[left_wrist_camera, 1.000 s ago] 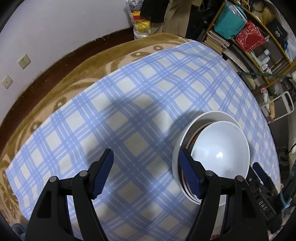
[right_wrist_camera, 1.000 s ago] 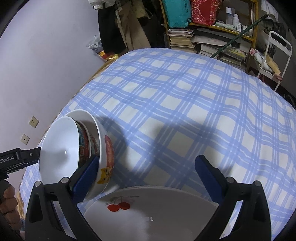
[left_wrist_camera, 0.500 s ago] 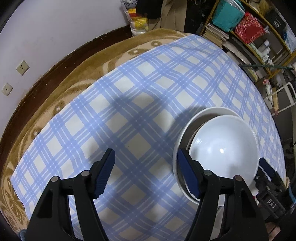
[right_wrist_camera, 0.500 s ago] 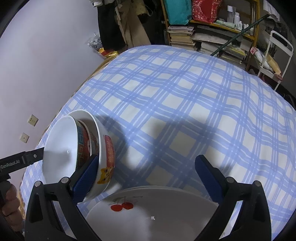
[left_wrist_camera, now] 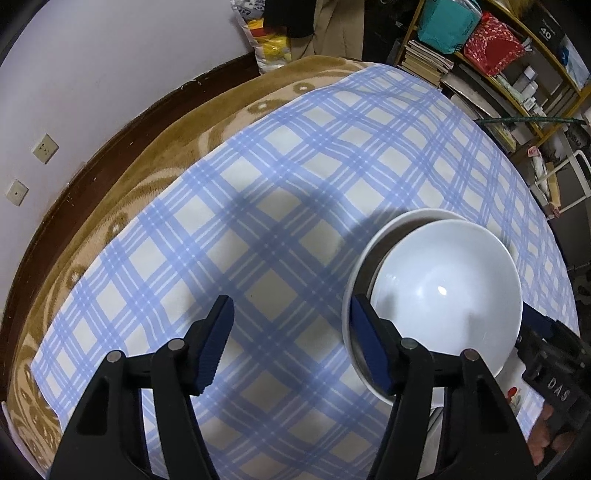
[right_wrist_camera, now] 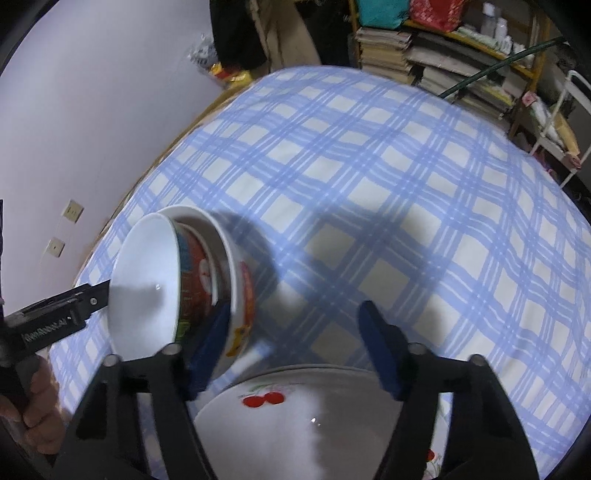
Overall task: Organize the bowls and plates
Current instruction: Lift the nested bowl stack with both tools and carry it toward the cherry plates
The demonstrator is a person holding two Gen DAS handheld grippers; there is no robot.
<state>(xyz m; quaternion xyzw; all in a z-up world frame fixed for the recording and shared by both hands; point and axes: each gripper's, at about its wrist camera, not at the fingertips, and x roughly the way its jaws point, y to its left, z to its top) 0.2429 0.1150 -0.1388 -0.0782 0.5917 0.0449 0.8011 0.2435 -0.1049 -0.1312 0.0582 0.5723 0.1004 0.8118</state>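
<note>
White nested bowls [left_wrist_camera: 443, 291] sit beside both half-open, empty tools, left [left_wrist_camera: 291, 347] and right [right_wrist_camera: 295, 350], jaws just narrowing

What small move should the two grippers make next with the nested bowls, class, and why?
Probably lower the nested bowls onto the cherry plate: the stack looks tilted beside the plate's rim, one pad of the right gripper by its wall, jaws just closing.

A lived-in home room: checked tablecloth [left_wrist_camera: 280, 206], cluttered bookshelf [left_wrist_camera: 491, 62], hanging clothes [right_wrist_camera: 258, 33], wall sockets [left_wrist_camera: 44, 147].
</note>
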